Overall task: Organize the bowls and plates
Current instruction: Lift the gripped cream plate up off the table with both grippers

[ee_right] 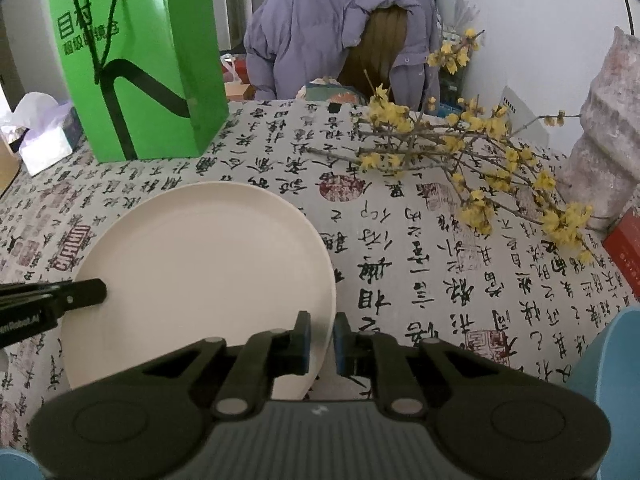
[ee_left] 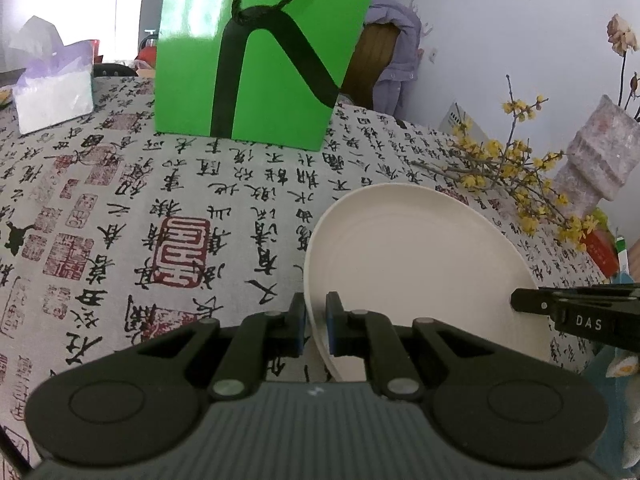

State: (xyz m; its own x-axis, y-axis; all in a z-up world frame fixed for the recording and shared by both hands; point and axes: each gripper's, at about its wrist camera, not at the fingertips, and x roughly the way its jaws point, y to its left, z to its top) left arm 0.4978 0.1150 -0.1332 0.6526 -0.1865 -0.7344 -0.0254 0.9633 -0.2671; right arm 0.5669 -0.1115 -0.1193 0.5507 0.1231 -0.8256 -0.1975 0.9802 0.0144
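Note:
A cream round plate (ee_left: 420,264) is held just above the calligraphy tablecloth (ee_left: 160,200) by both grippers. My left gripper (ee_left: 316,320) is shut on the plate's left rim, one blue pad on each side. In the right wrist view the same plate (ee_right: 200,272) fills the lower left, and my right gripper (ee_right: 322,338) is shut on its right rim. Each gripper's black fingers also show in the other view: the right gripper (ee_left: 532,304) on the plate's right edge, the left gripper (ee_right: 88,292) on its left edge.
A green paper bag (ee_left: 260,48) stands at the back of the table, a tissue box (ee_left: 52,96) to its left. Branches with yellow blossoms (ee_right: 460,152) lie at the right by a ribbed pinkish vase (ee_right: 604,140). Beyond, a purple jacket (ee_right: 320,32) hangs over a chair. A blue object (ee_right: 608,368) sits bottom right.

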